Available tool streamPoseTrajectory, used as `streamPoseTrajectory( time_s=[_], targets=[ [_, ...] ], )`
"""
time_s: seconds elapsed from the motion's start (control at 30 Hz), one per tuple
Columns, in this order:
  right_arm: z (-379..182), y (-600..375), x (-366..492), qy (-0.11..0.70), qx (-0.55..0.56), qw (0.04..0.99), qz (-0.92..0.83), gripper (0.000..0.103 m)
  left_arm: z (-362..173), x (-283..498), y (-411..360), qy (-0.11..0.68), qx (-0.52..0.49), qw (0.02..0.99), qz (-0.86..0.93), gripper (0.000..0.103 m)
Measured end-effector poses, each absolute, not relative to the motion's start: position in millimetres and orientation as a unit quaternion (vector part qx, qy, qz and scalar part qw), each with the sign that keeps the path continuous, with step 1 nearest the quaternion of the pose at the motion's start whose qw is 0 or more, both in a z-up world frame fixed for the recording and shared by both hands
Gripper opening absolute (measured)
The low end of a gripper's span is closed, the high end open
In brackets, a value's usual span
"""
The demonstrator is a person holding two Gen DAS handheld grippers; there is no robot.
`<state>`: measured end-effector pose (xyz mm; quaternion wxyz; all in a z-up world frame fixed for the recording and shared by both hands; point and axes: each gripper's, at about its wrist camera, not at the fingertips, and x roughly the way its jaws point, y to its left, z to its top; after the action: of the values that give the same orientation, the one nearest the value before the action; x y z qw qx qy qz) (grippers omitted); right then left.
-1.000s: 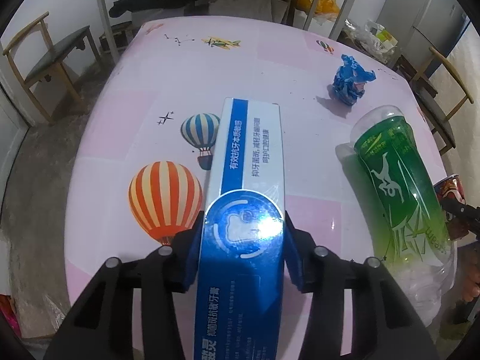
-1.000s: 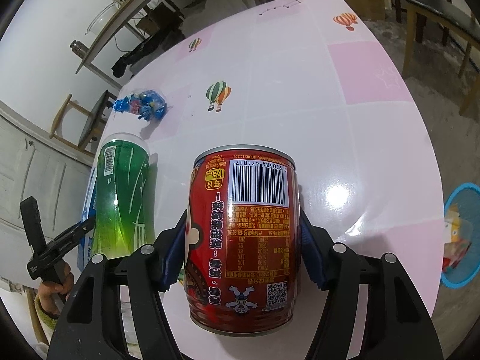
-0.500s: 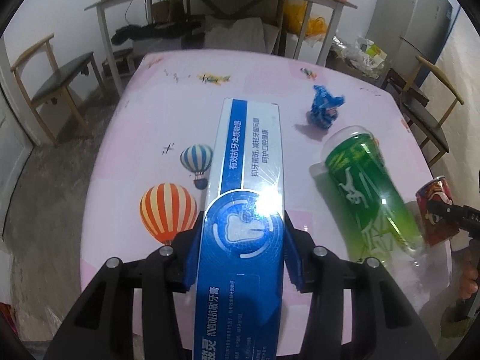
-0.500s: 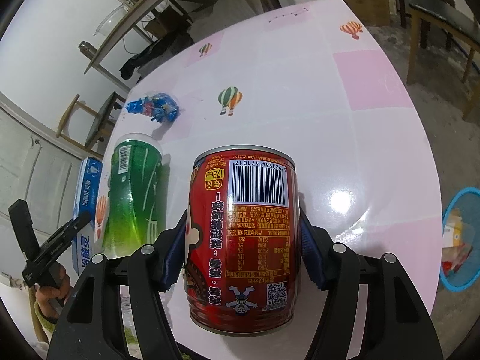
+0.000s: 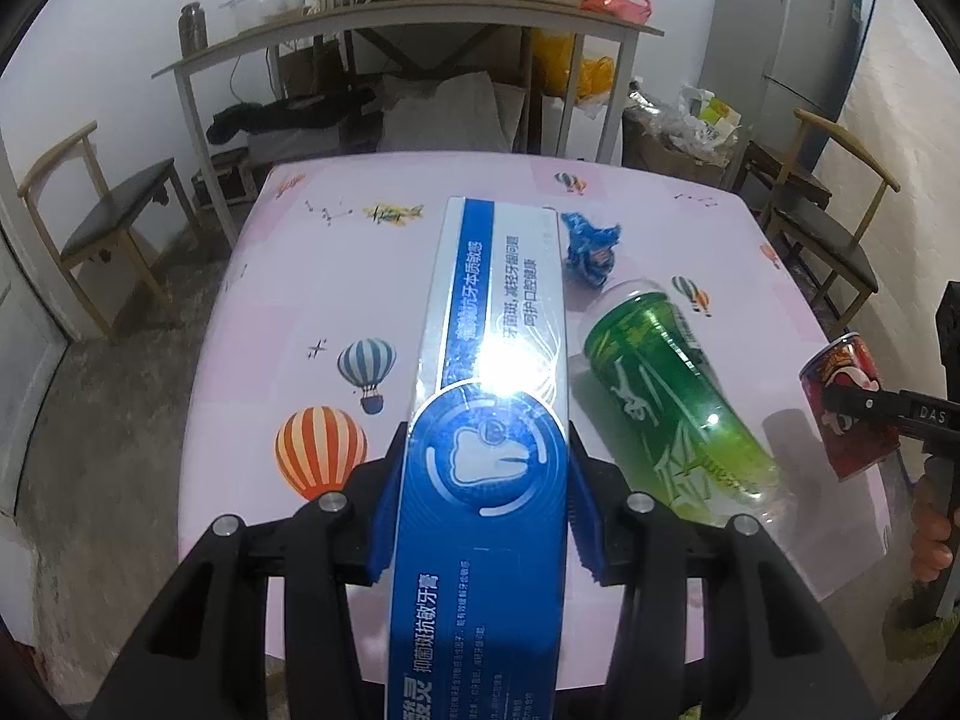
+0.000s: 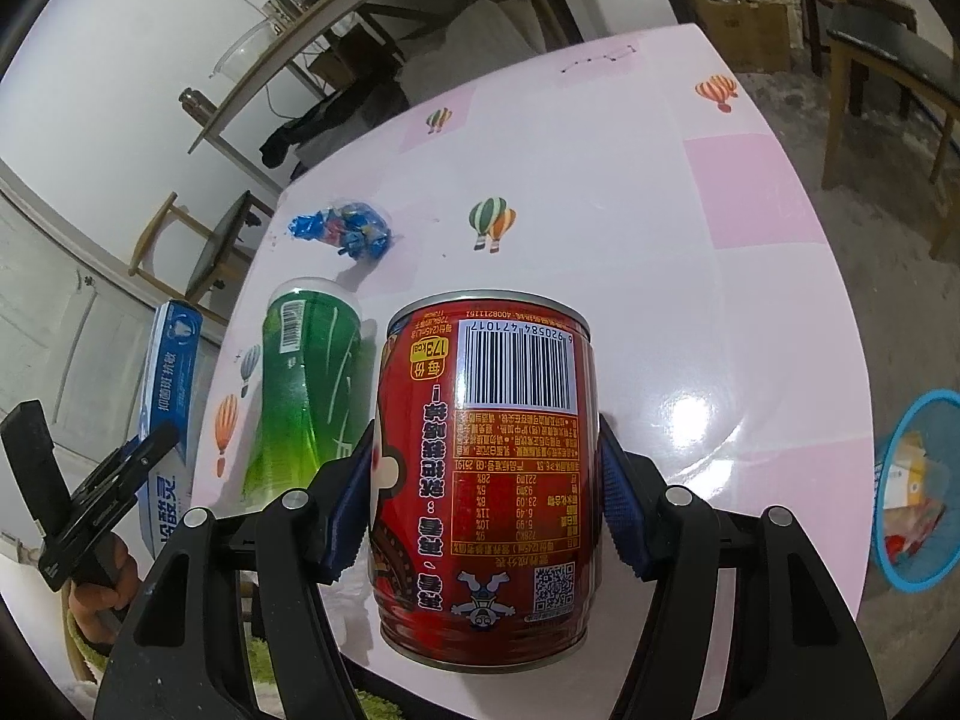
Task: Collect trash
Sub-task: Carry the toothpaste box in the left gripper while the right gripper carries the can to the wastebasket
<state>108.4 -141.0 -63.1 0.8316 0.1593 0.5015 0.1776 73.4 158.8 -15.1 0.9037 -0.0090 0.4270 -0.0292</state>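
My left gripper (image 5: 483,507) is shut on a long blue and white toothpaste box (image 5: 492,396), held above the pink table (image 5: 288,300). My right gripper (image 6: 483,498) is shut on a red drink can (image 6: 489,468), lifted over the table's near edge; the same red can (image 5: 849,408) shows at the far right of the left wrist view. A green plastic bottle (image 5: 666,402) lies on its side on the table between the two hands, also seen as the green bottle (image 6: 306,384). A crumpled blue wrapper (image 5: 591,243) lies beyond it, the same blue wrapper (image 6: 345,228).
A blue mesh waste basket (image 6: 918,492) with trash in it stands on the floor to the right of the table (image 6: 750,312). Wooden chairs (image 5: 102,228) stand around the table. A cluttered metal bench (image 5: 384,24) lines the back wall.
My left gripper has risen and pulled back with the toothpaste box, so more of the table and room shows. The right gripper has lifted the can slightly.
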Motion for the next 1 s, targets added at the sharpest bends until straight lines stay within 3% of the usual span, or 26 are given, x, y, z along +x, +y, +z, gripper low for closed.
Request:
streamPoseTrajectory(
  time_s=[0.4,0.6,0.8,1.0],
  targets=[
    [-45.7,-163.7,91.0,0.471,0.184,0.842,0.186,0.062,19.9,67.1,121.1,0.393,0.003,0.917,-0.069,0.046],
    [-15.9,-234.6,66.6,0.413,0.236,0.869,0.133,0.062,56.8,75.2,68.7,0.358,0.005,0.922,-0.147,0.046],
    [-3.0,-334.7,12.3,0.364,0.286,0.886,0.022,0.062,82.0,91.5,-38.6,0.349,0.012,0.892,-0.286,0.046],
    [-51.1,-417.5,-40.5,0.371,0.367,0.85,-0.074,0.062,55.5,96.7,-175.2,0.409,0.038,0.814,-0.41,0.046]
  ],
)
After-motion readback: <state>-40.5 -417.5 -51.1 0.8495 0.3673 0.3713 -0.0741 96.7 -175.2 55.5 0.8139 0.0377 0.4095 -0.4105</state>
